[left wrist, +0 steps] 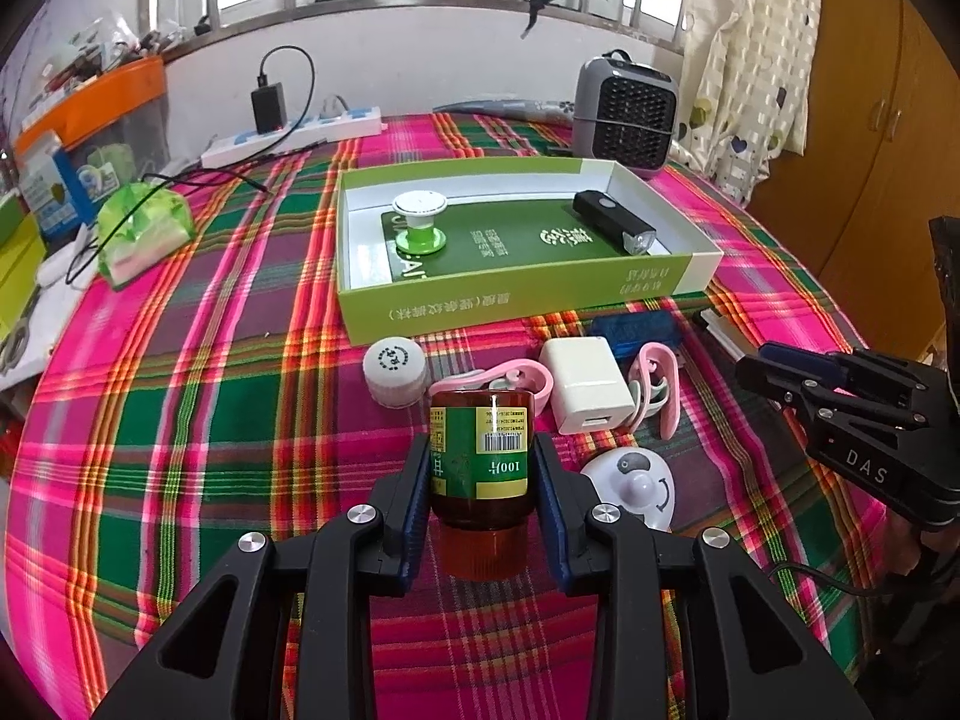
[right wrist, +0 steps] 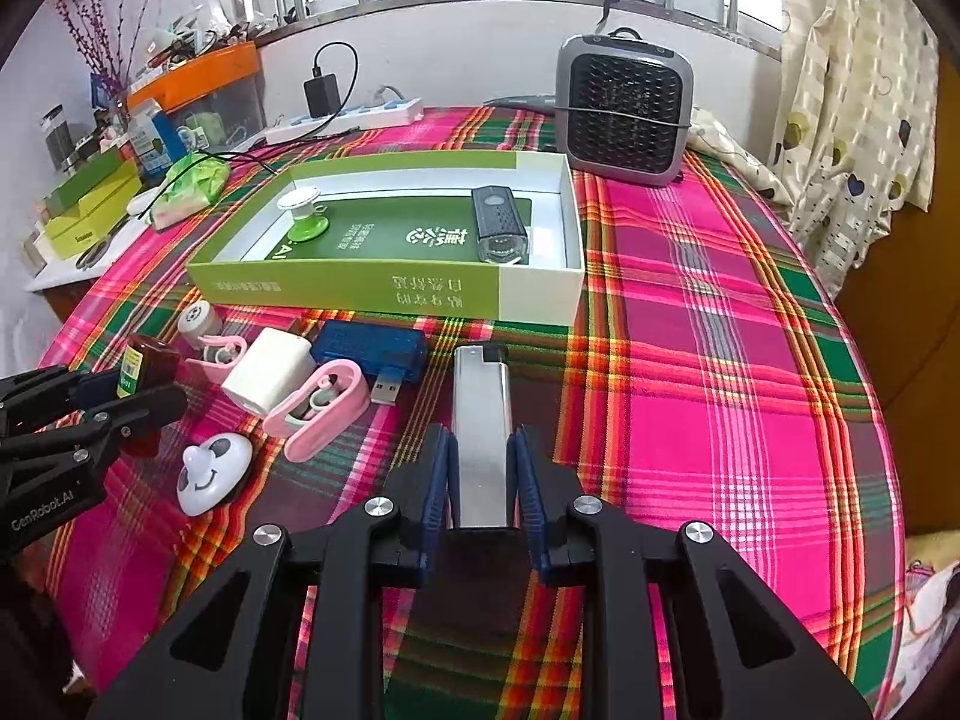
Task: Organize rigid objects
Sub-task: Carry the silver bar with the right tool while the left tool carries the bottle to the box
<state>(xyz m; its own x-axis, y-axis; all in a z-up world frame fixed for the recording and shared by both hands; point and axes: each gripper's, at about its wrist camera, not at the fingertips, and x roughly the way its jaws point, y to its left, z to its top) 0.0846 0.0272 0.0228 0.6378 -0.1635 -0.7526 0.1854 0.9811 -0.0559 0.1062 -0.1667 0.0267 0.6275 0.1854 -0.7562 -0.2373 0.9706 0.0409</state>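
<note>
My left gripper [left wrist: 483, 483] is shut on a brown pill bottle [left wrist: 480, 462] with a green label, held just above the plaid cloth; it also shows in the right wrist view [right wrist: 147, 369]. My right gripper [right wrist: 480, 468] is shut on a silver lighter [right wrist: 480, 420] with a black top. The open green-and-white box [left wrist: 516, 300] lies beyond, holding a black flashlight [left wrist: 612, 222] and a green-and-white spool [left wrist: 420, 222]. On the cloth in front of the box lie a white bottle cap [left wrist: 394, 372], a white charger [left wrist: 591, 384], pink clips [right wrist: 324, 405], a blue USB device [right wrist: 372, 351] and a white smiley knob [right wrist: 210, 468].
A grey fan heater [right wrist: 624, 108] stands behind the box at right. A white power strip [left wrist: 294, 135] with a black plug lies at the back left. A green plastic packet [left wrist: 141, 234] and boxes crowd the left edge. A curtain and wooden wardrobe are at right.
</note>
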